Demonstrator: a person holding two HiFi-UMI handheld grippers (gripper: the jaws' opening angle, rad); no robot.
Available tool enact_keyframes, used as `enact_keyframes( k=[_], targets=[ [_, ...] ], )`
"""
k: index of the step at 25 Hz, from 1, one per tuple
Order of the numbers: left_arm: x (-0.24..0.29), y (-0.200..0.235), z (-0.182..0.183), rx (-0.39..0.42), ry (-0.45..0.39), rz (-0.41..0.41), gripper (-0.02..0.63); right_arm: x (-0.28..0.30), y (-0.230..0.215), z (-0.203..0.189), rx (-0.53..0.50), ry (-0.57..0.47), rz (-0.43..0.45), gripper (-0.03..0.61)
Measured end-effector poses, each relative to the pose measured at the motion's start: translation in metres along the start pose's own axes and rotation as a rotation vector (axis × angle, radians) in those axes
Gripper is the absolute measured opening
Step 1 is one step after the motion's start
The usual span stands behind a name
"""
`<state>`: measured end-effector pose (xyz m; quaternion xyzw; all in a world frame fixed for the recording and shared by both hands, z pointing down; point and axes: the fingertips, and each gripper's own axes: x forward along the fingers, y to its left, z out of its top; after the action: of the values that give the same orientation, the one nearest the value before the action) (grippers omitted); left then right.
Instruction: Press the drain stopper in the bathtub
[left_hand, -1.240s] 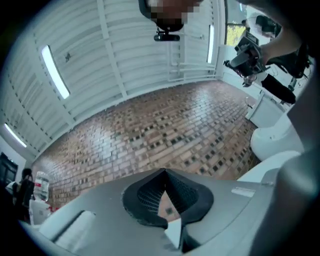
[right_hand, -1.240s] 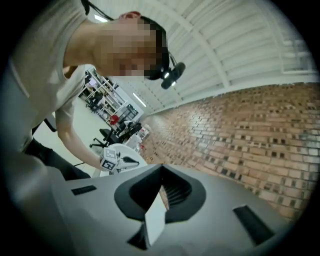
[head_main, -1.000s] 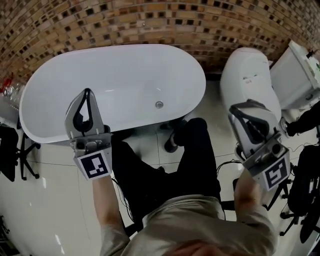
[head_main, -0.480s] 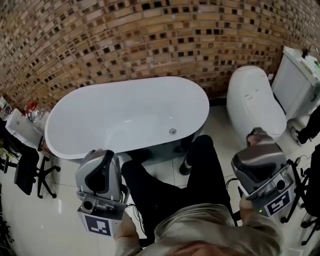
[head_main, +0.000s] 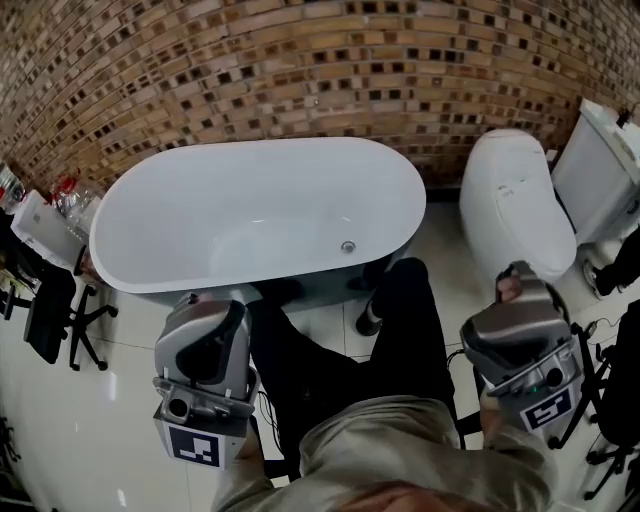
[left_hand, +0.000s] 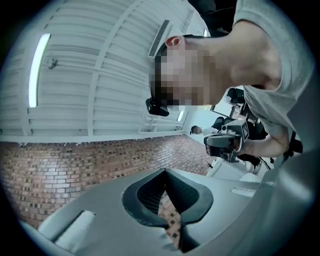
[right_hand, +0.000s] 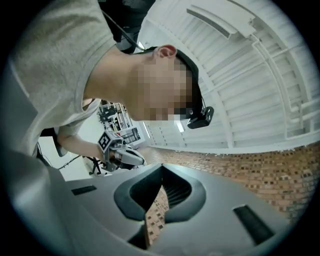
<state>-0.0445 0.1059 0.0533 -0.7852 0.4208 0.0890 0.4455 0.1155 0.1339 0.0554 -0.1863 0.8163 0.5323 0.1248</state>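
In the head view the white oval bathtub (head_main: 150, 215) stands against the brick wall, and its small round metal drain stopper (head_main: 348, 246) sits on the tub floor towards the right end. My left gripper (head_main: 212, 303) is held low by my left thigh, short of the tub's near rim, tilted up towards the camera. My right gripper (head_main: 518, 271) hangs at the lower right beside the toilet, well away from the stopper. In both gripper views the jaws point up at the brick wall and ceiling, tips together, with nothing between them.
A white toilet (head_main: 515, 210) with its cistern (head_main: 600, 170) stands right of the tub. Black stands and clutter (head_main: 45, 310) sit at the left; more dark gear (head_main: 615, 400) is at the far right. My legs in black trousers (head_main: 400, 320) reach to the tub's front.
Both grippers have dropped from level with the tub's near rim down towards my body and tilted upwards. The view now shows more of the wall. Little moved in the last half second.
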Motion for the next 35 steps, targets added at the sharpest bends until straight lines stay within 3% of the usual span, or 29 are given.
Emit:
enact_keyframes(
  k=[5, 16, 35],
  targets=[
    [0.001, -0.006, 0.009, -0.149, -0.072, -0.030, 0.006, -0.001, -0.003, -0.008, -0.009, 0.004, 0.002, 0.002],
    [0.007, -0.022, 0.007, -0.025, -0.028, -0.048, 0.006, -0.003, -0.001, -0.011, -0.008, 0.005, 0.008, 0.002],
    [0.010, -0.024, 0.003, -0.025, -0.024, -0.061, 0.006, 0.000, 0.004, -0.014, -0.020, 0.010, 0.027, 0.000]
  ],
)
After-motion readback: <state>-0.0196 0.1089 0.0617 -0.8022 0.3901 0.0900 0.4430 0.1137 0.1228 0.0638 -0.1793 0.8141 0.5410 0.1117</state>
